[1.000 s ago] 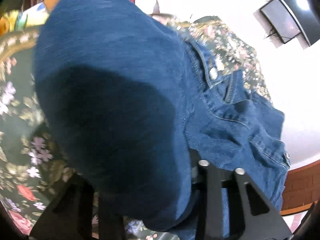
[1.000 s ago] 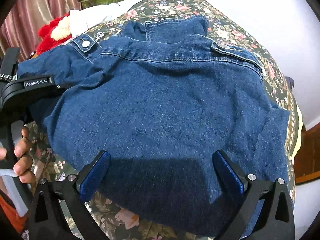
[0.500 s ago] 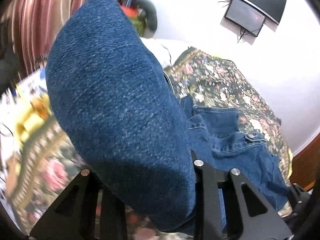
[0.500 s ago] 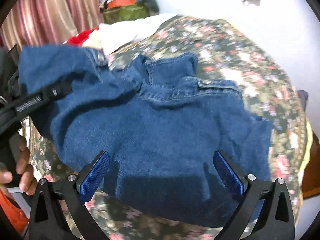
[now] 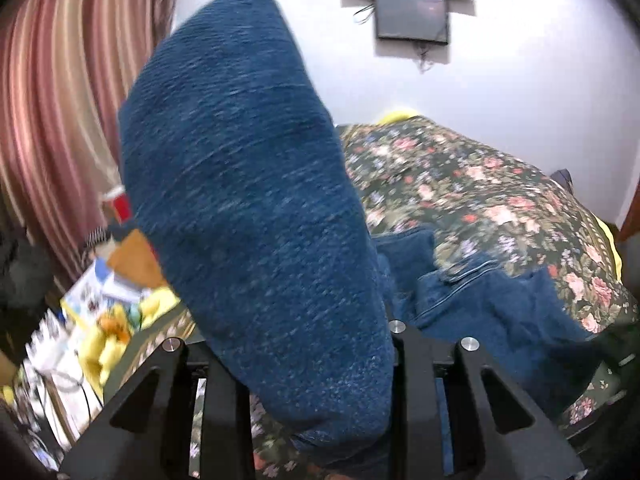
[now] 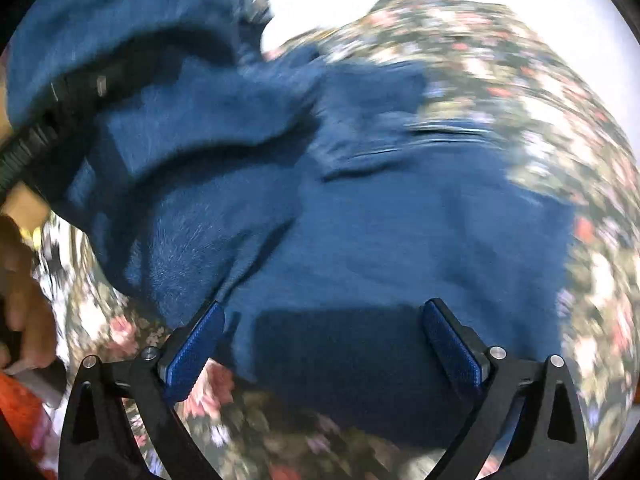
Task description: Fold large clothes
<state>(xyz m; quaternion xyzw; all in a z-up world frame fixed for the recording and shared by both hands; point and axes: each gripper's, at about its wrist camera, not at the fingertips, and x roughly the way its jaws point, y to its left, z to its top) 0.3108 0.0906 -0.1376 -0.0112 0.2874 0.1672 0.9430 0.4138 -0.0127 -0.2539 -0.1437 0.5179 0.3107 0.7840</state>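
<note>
A hand [image 6: 24, 288] is seen at the far left edge of the right wrist view, on a grip. The left gripper [image 5: 316, 364] is clamped on a thick fold of the denim jacket [image 5: 248, 184], which is lifted up in front of the striped curtain [image 5: 60, 92]. The rest of the jacket is spread on the floral bedspread [image 5: 480, 200]. The right gripper [image 6: 324, 344] is held spread wide above the jacket body, nothing pinched. View blurred.
</note>
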